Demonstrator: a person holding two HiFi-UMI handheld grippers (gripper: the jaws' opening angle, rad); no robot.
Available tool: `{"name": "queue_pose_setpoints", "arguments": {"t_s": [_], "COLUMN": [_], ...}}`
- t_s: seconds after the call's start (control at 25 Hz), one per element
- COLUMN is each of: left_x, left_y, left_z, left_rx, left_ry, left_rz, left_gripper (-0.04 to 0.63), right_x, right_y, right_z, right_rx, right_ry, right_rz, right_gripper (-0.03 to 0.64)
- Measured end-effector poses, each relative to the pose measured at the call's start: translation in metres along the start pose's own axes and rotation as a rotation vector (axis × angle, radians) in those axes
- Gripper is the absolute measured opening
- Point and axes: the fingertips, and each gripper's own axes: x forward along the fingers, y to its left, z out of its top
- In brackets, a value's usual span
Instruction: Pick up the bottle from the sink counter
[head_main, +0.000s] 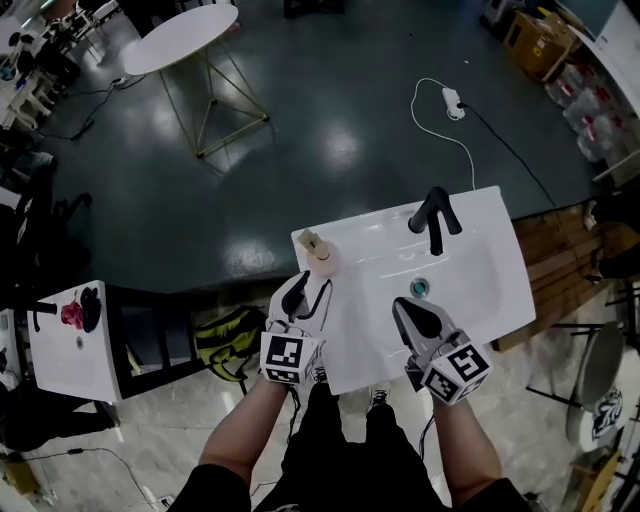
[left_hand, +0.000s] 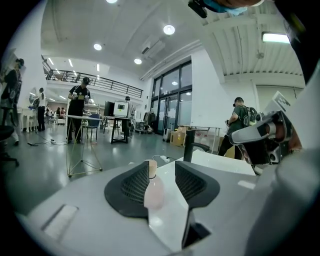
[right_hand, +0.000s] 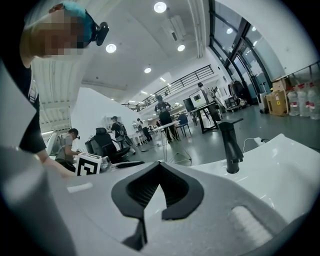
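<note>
Though part-hidden, bottle (left_hand: 154, 192) beyond left claw (left_hand: 161, 168)

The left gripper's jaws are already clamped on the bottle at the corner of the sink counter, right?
Not clamped. The left gripper has its jaws open, with the bottle framed between them but not pressed, at the corner of the sink counter. The left gripper view shows it.

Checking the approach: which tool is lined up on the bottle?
The left tool: its open jaws frame the pink bottle; the right tool is shut over the sink.
</note>
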Motion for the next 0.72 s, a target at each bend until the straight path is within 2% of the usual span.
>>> {"name": "queue_pose_setpoints", "arguments": {"t_s": [0.2, 0.72], "left_x": [0.022, 0.066], "left_y": [0.014, 0.027], "left_z": [-0.012, -0.021], "left_rx": [0.01, 0.032], "left_ry": [0.013, 0.002], "left_rz": [0.003, -0.06], "left_gripper": [0.175, 0.193], "right_x": [0.009, 0.024], "right_y": [-0.009, -0.025], "right_z": [-0.009, -0.021], "right_rx": [0.015, 0.067], "right_ry": [0.011, 0.008], "right_rz": [-0.024, -0.068], "right_gripper": [0.0, 0.0]}}
